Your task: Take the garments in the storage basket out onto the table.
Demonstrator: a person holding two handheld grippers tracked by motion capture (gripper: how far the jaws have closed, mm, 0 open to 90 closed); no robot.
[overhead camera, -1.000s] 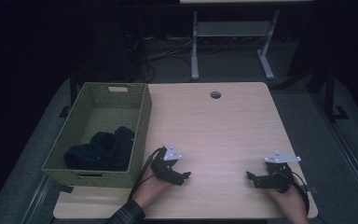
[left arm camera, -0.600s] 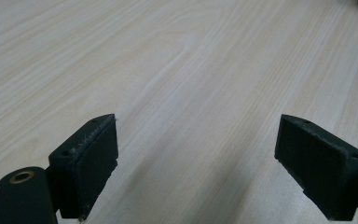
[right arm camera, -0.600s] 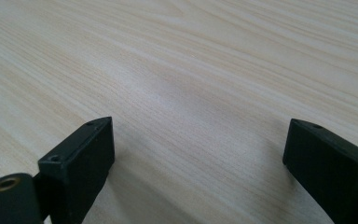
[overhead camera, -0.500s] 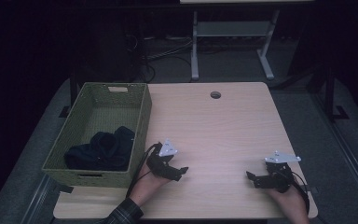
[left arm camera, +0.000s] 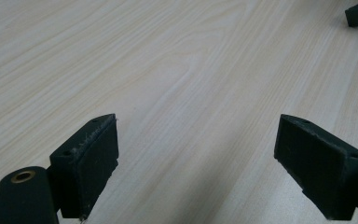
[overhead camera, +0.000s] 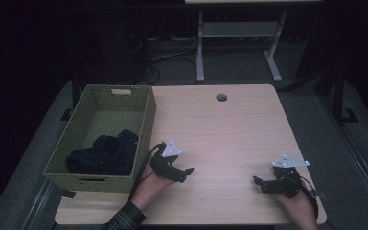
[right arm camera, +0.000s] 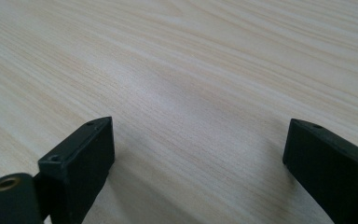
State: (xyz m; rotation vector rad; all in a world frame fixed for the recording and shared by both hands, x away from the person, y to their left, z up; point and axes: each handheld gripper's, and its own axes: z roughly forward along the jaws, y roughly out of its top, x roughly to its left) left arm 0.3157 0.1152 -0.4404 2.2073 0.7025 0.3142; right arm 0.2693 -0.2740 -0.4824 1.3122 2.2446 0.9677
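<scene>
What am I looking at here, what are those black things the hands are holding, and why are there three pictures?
A person sits at a wooden table with a hand-held gripper in each hand, a tool with two black jaws that pinch. The high view looks down from above: the left gripper lies near the basket, the right gripper near the table's right front corner. The other two pictures come from small cameras riding on each tool, looking along its jaws. In the left gripper view and the right gripper view the jaws stand wide apart over bare wood, so nothing is held. The green woven basket sits at the table's left edge, with a dark cloth bundled inside. A round hole is near the table's far edge.
</scene>
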